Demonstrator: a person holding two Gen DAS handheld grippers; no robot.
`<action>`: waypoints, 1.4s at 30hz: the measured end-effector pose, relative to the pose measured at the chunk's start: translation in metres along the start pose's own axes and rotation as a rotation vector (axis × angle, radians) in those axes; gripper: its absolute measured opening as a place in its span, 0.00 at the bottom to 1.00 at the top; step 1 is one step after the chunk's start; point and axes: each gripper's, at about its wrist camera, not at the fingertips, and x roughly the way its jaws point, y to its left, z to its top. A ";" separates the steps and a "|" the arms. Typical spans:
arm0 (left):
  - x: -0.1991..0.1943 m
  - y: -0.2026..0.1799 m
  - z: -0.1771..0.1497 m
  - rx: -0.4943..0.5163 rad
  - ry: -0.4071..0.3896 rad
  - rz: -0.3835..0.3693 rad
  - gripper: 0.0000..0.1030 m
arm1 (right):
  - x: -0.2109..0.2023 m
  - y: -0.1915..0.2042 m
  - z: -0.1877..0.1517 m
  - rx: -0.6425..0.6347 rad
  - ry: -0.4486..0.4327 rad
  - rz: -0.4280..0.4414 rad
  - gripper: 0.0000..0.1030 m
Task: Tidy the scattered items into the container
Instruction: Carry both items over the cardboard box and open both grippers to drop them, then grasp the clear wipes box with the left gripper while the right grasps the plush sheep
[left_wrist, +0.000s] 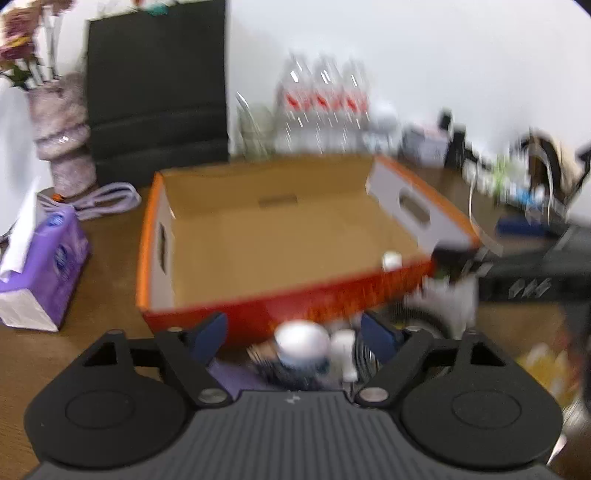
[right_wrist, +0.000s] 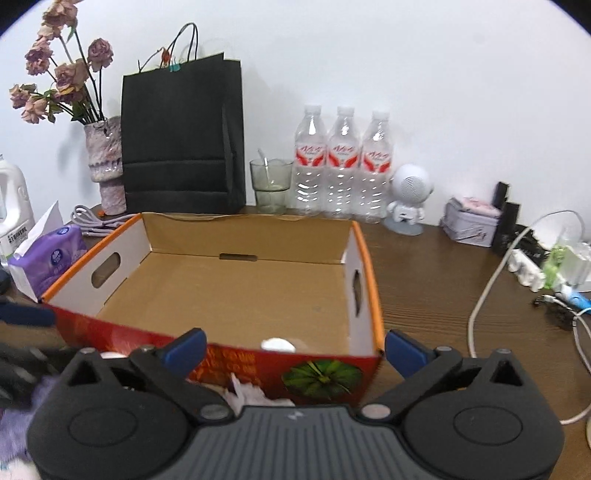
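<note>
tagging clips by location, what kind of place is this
Probably a home or office desk against a wall: a wooden tabletop holding water bottles, a vase of dried flowers and a tissue pack.

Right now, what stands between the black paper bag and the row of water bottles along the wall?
A clear glass with a spoon in it stands there, between the black paper bag and the water bottles, behind the cardboard box. The right wrist view shows it sharply.
</note>
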 end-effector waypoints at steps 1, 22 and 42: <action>0.009 -0.002 -0.002 -0.005 0.024 0.007 0.61 | -0.005 -0.001 -0.002 0.006 -0.007 0.002 1.00; 0.016 0.034 0.068 -0.202 -0.075 0.044 0.40 | 0.010 -0.024 0.014 0.079 -0.010 0.012 1.00; -0.043 0.044 0.015 -0.205 -0.174 0.052 1.00 | -0.002 -0.010 0.017 0.015 -0.026 0.031 1.00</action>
